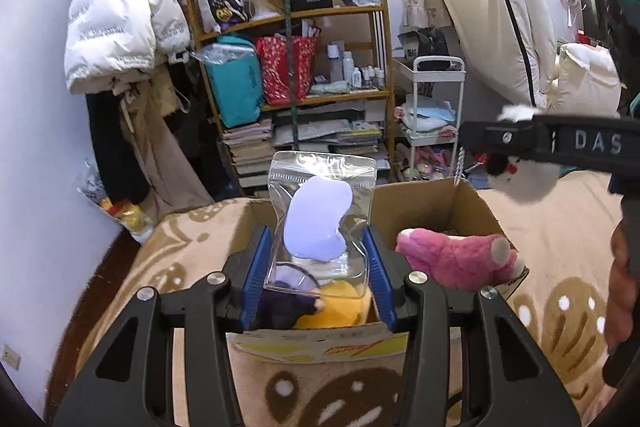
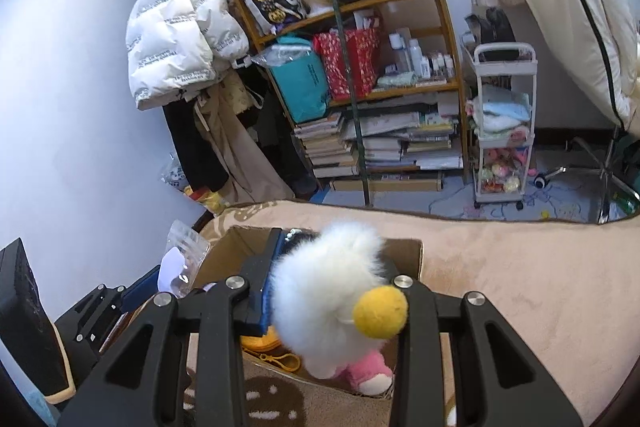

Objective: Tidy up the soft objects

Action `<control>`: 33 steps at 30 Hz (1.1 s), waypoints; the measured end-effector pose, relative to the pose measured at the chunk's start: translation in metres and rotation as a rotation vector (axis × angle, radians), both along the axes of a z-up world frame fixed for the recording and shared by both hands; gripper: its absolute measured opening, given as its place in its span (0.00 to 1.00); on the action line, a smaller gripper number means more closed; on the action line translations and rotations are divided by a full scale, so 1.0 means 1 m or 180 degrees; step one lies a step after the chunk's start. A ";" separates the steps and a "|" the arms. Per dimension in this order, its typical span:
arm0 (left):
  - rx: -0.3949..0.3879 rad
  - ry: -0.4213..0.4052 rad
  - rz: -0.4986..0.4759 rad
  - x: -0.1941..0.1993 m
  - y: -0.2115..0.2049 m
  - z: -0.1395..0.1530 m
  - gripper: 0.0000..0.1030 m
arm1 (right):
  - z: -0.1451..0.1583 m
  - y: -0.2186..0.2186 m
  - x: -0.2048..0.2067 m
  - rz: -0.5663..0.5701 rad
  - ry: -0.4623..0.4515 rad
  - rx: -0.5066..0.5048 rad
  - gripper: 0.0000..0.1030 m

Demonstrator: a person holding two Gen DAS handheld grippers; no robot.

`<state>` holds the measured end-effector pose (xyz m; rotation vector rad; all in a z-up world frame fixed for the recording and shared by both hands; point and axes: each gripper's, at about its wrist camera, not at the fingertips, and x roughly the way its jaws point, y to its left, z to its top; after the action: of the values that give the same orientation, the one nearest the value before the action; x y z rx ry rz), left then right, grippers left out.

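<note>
Left wrist view: a cardboard box [image 1: 460, 203] sits mid-frame on a patterned blanket [image 1: 560, 235], already holding a pink plush [image 1: 456, 259], a yellow soft toy [image 1: 340, 303] and a dark one at lower centre. Sorting looks partly done, with two items apparently yet to go in. The left gripper [image 1: 318, 259] is clamped on a clear zip bag [image 1: 320, 187] holding a lilac pad, poised above the box. In the right wrist view, the right gripper [image 2: 332, 291] pinches a white fluffy toy [image 2: 332, 279] with a yellow ball, lower centre, over the same box.
</note>
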<state>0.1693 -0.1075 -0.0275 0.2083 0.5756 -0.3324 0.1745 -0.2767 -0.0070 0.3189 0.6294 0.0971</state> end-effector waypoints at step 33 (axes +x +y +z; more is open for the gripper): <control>-0.0070 0.0209 0.0578 -0.026 0.060 0.018 0.98 | 0.007 0.012 -0.048 0.0027 0.0127 -0.0320 0.87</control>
<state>0.1435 -0.0475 -0.0091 0.1231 0.6505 -0.1701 0.1270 -0.2650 0.0001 0.2215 0.6728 0.0670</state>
